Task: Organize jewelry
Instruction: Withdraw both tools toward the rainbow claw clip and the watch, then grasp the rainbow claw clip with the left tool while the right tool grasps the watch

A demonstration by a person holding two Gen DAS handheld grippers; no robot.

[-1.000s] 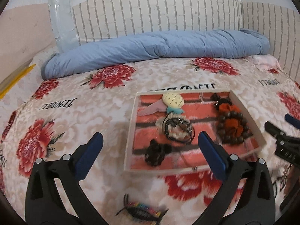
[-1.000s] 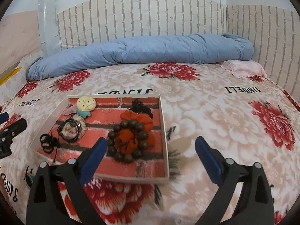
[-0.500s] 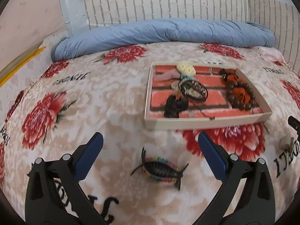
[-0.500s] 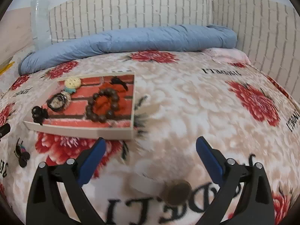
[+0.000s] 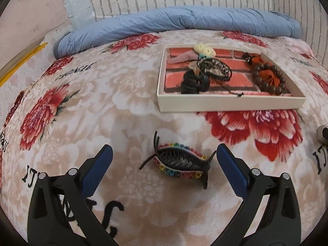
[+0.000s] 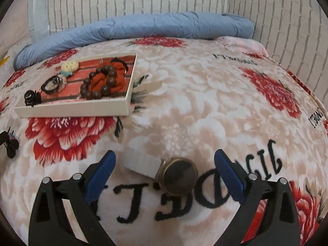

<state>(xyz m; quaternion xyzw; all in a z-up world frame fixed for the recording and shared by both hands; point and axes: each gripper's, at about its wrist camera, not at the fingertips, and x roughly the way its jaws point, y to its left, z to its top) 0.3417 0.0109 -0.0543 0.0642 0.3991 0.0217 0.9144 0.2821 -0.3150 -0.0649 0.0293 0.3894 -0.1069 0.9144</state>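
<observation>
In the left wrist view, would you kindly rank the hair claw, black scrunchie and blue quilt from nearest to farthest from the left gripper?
1. hair claw, on the blanket between the fingers.
2. black scrunchie, in the tray's near-left corner.
3. blue quilt, along the wall.

**Reds, beiges and blues on the bed**

The plush beige blanket [image 5: 102,102] carries red peonies and black lettering. The shallow white cardboard tray [image 5: 229,103] has a red-brick print lining. The black fish-shaped hair claw [image 5: 180,162] wears rainbow beads. The rolled quilt [image 6: 143,28] is plain blue.

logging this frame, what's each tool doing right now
Left tool: open, empty, hair clip between its fingers.
Right tool: open, empty, over the watch.
</observation>
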